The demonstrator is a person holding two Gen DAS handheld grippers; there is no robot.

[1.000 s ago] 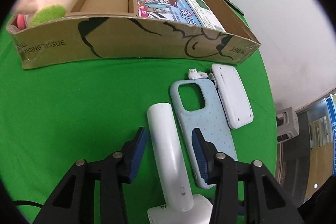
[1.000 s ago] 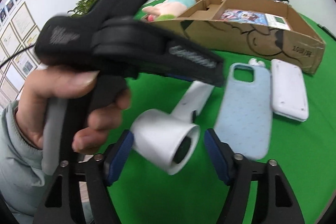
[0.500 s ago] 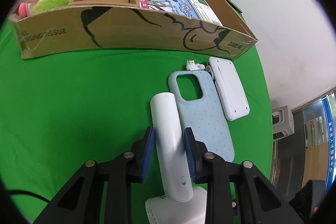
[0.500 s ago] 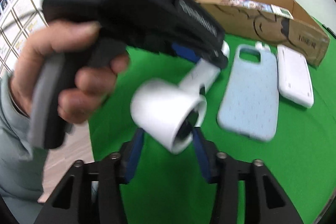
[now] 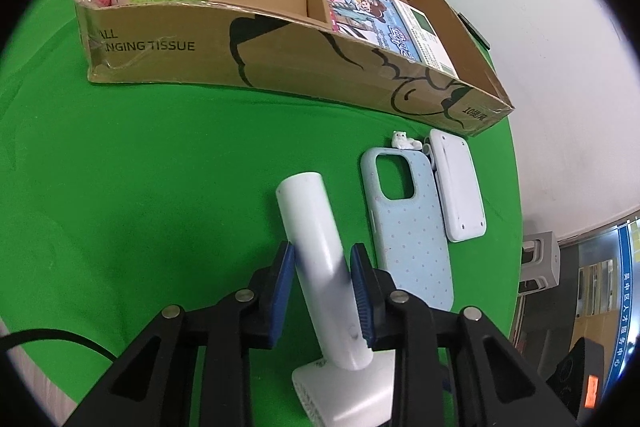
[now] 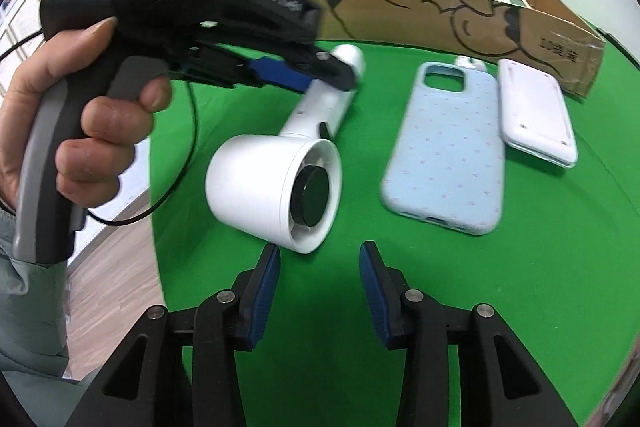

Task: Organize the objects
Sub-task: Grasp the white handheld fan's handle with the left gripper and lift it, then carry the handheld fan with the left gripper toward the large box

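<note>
- Your left gripper (image 5: 323, 287): clenched on the handheld fan (image 5: 316, 247) handle; heavy head may swing and slip.
- Your right gripper (image 6: 319, 277): jaws released, empty; could knock the phone case (image 6: 448, 151).

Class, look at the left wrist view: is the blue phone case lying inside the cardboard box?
No. The blue phone case lies on the green cloth in front of the cardboard box.

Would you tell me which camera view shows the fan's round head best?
The right wrist view: the fan's head faces the camera, unobstructed. The left wrist view shows mainly the handle between the left gripper fingers, the head cut off.
</note>
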